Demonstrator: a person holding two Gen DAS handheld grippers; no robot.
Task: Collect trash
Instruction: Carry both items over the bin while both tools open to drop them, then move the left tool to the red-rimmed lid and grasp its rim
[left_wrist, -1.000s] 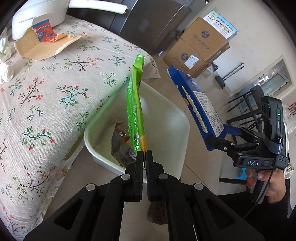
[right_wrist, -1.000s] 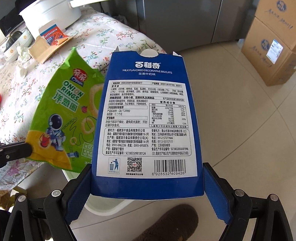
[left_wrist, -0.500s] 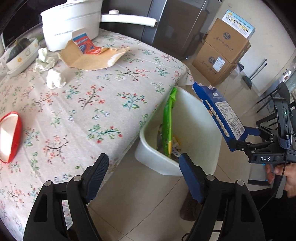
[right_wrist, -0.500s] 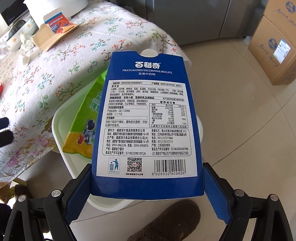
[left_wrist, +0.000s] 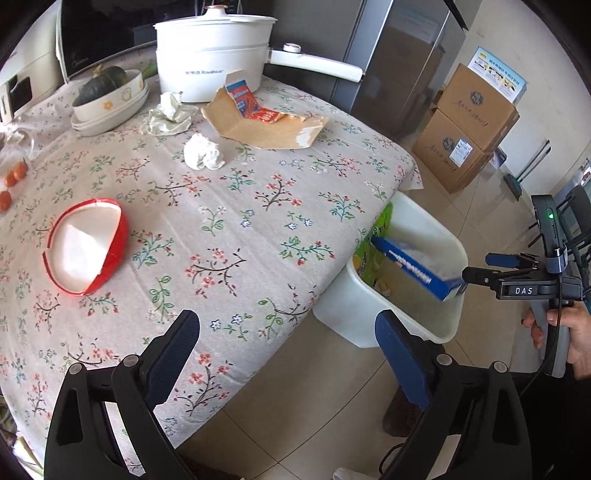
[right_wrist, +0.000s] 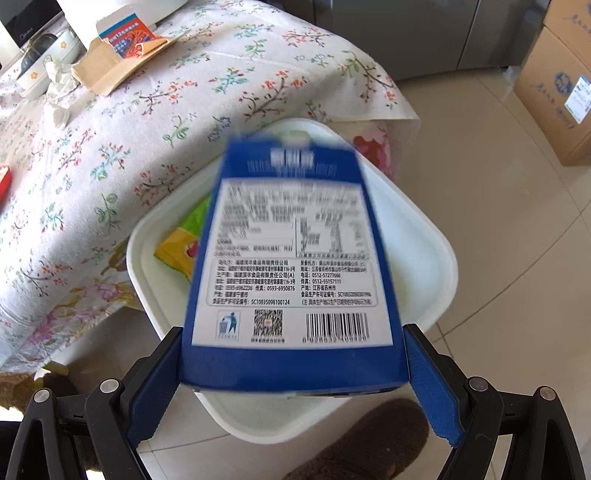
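- Since the earlier frame, the green bag (left_wrist: 376, 236) has left the left claw (left_wrist: 288, 341) and now lies in the white bin (left_wrist: 388, 325) beside the worktop (left_wrist: 229, 206).
- The left claw's jaws are opening wide, with nothing between them.
- The right claw (right_wrist: 295, 363) grips the blue box (right_wrist: 291, 273) by its sides, tipped over the bin, not yet dropped.
- Left on the worktop: torn carton (left_wrist: 266, 122), two tissues (left_wrist: 203, 151), broken red bowl (left_wrist: 86, 245).

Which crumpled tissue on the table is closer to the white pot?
The flatter, greyish tissue beside the white pot; the whiter balled tissue lies farther out.
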